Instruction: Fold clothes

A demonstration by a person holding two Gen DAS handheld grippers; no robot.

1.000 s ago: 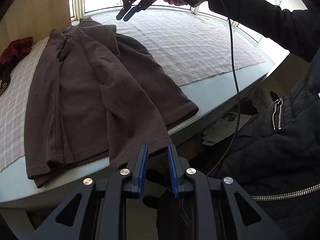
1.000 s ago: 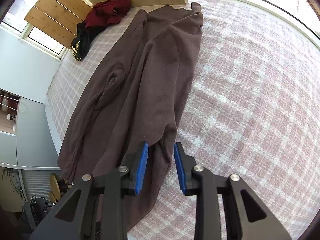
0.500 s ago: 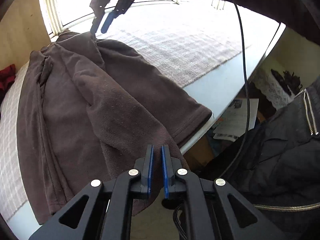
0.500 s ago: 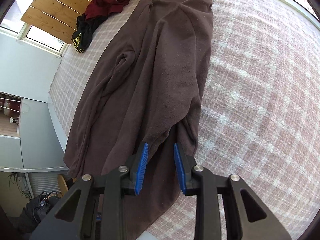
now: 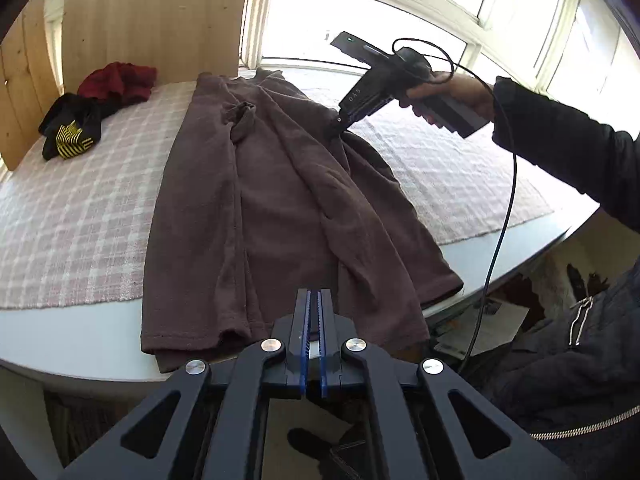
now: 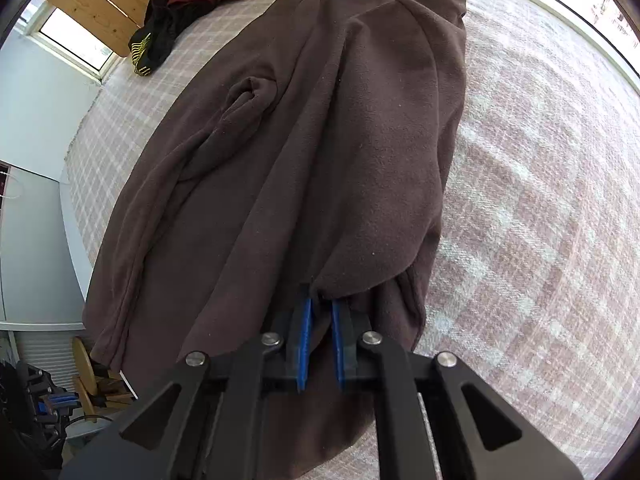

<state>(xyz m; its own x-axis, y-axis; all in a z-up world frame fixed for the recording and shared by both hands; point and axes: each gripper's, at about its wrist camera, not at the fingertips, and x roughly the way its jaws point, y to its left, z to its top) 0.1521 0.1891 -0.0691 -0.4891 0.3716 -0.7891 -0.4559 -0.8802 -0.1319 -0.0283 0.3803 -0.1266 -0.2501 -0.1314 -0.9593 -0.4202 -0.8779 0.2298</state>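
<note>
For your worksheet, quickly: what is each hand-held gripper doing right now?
Left hand-held gripper: shut on the brown fleece garment.
Right hand-held gripper: shut on the same garment.

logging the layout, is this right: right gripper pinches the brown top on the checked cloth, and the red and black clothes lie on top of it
Not quite. The red and black clothes lie apart from the brown top, on the checked cloth near its far corner, as the left wrist view shows. The right gripper does pinch the brown top.
</note>
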